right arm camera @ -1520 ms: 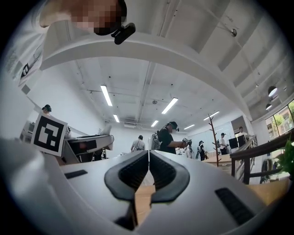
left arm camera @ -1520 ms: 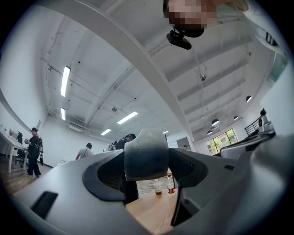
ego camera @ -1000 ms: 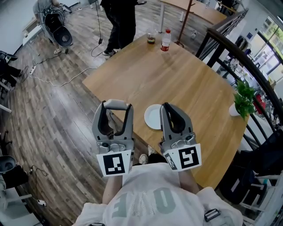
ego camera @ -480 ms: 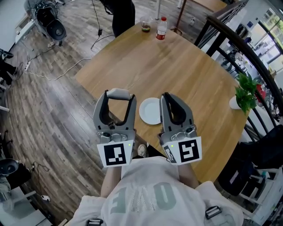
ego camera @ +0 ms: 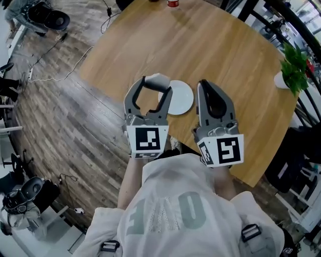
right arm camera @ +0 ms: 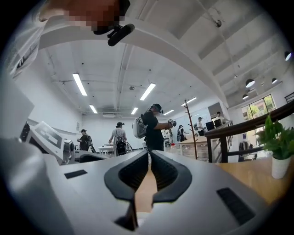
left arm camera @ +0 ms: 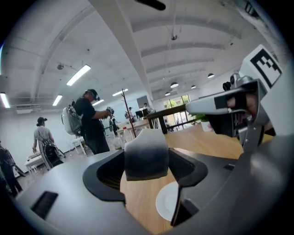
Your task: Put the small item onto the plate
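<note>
A small grey-white item (ego camera: 157, 80) sits clamped between the jaws of my left gripper (ego camera: 153, 84), held in the air above the near edge of the wooden table (ego camera: 210, 45). In the left gripper view the item (left arm camera: 146, 155) fills the gap of that gripper (left arm camera: 147, 161), with the white plate (left arm camera: 166, 205) below and to the right. The plate (ego camera: 181, 98) lies near the table's near edge, between my two grippers and partly hidden by the left one. My right gripper (ego camera: 207, 86) is shut and empty, just right of the plate; its jaws (right arm camera: 149, 158) meet.
A potted plant (ego camera: 294, 61) in a white pot stands at the table's right side, and a bottle (ego camera: 173, 2) at its far end. Black railing runs behind the plant. Wood floor with cables lies to the left. People stand far off in the gripper views.
Both grippers have moved forward over the table's near edge, and the plate now lies right between them. The left gripper has kept its hold on the item; the right stayed shut.
</note>
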Motion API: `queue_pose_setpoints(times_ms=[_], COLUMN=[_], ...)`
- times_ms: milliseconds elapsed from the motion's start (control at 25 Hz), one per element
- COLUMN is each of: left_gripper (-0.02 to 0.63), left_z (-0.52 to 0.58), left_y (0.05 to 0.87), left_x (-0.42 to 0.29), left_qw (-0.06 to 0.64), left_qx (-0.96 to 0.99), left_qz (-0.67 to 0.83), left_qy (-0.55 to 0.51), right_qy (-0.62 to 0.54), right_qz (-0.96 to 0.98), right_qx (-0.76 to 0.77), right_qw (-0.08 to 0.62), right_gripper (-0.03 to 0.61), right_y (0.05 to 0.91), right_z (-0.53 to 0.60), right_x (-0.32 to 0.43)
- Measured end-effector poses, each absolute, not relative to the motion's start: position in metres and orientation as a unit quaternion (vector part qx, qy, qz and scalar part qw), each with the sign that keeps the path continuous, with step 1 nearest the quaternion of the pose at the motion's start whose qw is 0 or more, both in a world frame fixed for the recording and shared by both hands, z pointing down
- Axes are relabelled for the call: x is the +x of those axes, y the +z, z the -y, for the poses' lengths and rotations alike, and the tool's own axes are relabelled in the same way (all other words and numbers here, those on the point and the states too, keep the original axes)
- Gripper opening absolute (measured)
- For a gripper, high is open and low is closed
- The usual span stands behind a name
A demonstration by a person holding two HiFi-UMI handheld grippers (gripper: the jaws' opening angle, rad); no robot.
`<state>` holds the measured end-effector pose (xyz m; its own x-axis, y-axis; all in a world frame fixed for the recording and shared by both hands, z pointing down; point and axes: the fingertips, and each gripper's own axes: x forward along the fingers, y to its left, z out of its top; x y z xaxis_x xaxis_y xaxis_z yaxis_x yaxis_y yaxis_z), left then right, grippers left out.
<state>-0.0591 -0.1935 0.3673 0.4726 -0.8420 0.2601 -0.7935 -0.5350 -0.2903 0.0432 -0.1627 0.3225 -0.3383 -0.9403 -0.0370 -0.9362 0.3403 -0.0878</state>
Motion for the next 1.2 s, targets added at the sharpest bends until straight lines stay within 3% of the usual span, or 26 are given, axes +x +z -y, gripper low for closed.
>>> queue_pose_setpoints(times_ms=[400,760,1200], left_gripper=[0.304,0.305,0.304], left_z=[0.187,0.189,0.193], left_y=[0.517,0.585,0.604], left_x=[-0.010,0.003,0.005], left_qw=[-0.097,-0.195,-0.208], left_qx=[-0.846,-0.801,-0.777], left_qz=[-0.375,-0.331,-0.324], left_qy=[-0.365,-0.460,-0.498], right_qy=[-0.103,-0.152,-0.186], right_qz=[-0.776,-0.756,-0.745], right_qx=[-0.622,-0.637,-0.641], right_qw=[0.010,-0.005,-0.011], right_gripper=[0.018,0.018,0.018], right_y=[0.383,0.426,0.458], right_z=[0.170,0.182,0.188], right_x=[0.105,0.147,0.168])
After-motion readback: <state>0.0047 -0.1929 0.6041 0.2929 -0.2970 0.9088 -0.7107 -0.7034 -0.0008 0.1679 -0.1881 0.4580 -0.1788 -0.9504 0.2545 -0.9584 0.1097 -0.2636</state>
